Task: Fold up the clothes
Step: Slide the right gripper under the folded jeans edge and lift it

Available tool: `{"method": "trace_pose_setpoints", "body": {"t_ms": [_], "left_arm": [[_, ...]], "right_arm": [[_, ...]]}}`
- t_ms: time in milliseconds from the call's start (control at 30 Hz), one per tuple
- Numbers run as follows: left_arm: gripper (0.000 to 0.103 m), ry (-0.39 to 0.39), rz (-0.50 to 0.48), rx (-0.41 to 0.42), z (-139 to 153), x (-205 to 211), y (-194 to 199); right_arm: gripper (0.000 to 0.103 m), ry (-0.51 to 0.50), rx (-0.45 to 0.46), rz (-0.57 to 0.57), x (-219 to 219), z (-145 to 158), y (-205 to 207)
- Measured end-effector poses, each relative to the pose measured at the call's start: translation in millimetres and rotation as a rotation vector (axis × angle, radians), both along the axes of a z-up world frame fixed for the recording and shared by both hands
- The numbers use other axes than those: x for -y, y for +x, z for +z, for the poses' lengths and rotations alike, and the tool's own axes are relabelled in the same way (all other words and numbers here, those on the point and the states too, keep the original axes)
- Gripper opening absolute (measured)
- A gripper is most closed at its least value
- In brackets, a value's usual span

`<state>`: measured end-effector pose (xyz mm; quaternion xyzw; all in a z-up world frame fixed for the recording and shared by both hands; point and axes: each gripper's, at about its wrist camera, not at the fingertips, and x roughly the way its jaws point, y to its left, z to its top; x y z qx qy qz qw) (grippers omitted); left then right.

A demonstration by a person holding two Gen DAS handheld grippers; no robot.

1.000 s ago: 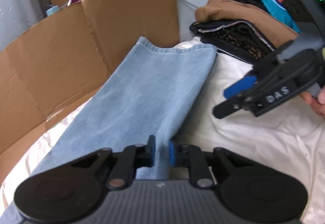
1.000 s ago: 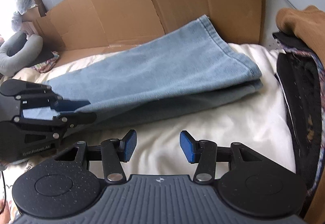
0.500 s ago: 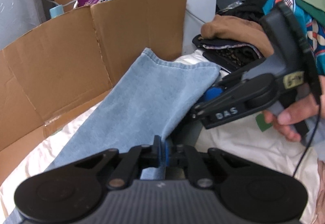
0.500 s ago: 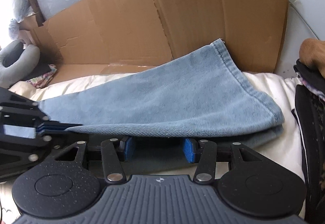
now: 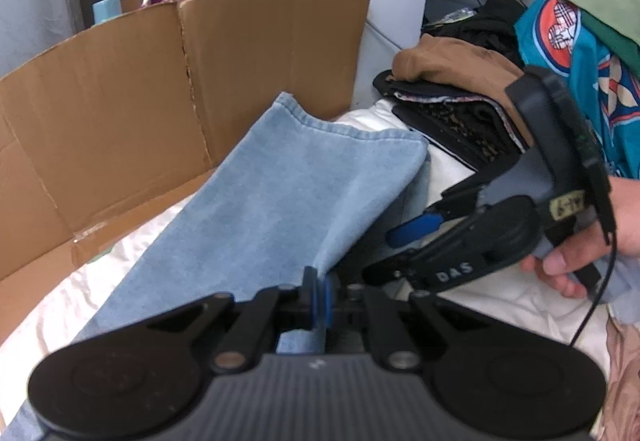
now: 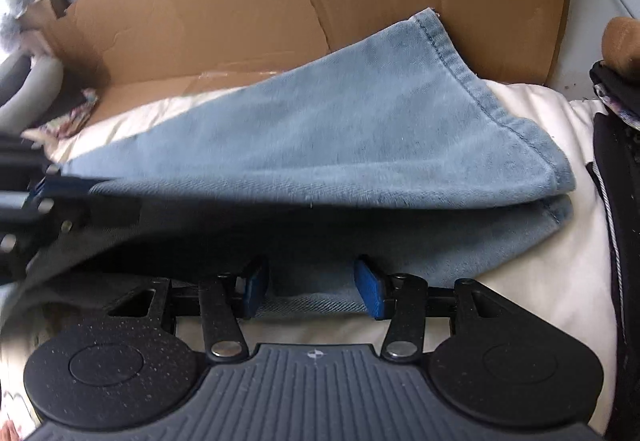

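Observation:
Light-blue jeans (image 5: 288, 201) lie folded lengthwise on a white sheet (image 5: 500, 301), hem at the far end. My left gripper (image 5: 318, 297) is shut on the near edge of the upper denim layer and holds it raised off the lower one. In the right wrist view the jeans (image 6: 360, 145) gape open, with the left gripper (image 6: 32, 193) pinching the upper layer at the left edge. My right gripper (image 6: 313, 289) stands open under the raised layer, and the lower layer's edge lies between its blue pads (image 6: 370, 289). A hand (image 5: 580, 261) holds the right gripper (image 5: 396, 249).
A brown cardboard wall (image 5: 180, 81) stands behind and left of the jeans. A stack of folded dark and brown clothes (image 5: 452, 89) sits at the far right, seen also as dark clothes (image 6: 616, 181). A grey cushion (image 6: 28, 93) lies at the far left.
My left gripper closed on the upper denim layer's edge and raised it. The right gripper moved in from the bare sheet until its open fingers sit under the raised layer.

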<state>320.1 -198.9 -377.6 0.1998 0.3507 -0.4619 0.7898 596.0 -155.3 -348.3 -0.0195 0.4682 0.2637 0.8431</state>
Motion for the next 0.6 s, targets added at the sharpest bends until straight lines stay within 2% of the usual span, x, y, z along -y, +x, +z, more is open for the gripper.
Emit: {"method": "trace_pose_setpoints", "body": {"t_ms": [300,600], "left_arm": [[0.004,0.021,-0.032,-0.016,-11.7,6.3,-4.3],[0.004,0.082,-0.1,-0.047,-43.2,16.9,-20.1]], "right_arm": [[0.054,-0.047,-0.002,0.028,7.8,1.8,-12.5],[0.054,-0.054,-0.012,-0.011,17.3,-1.3,-10.9]]}}
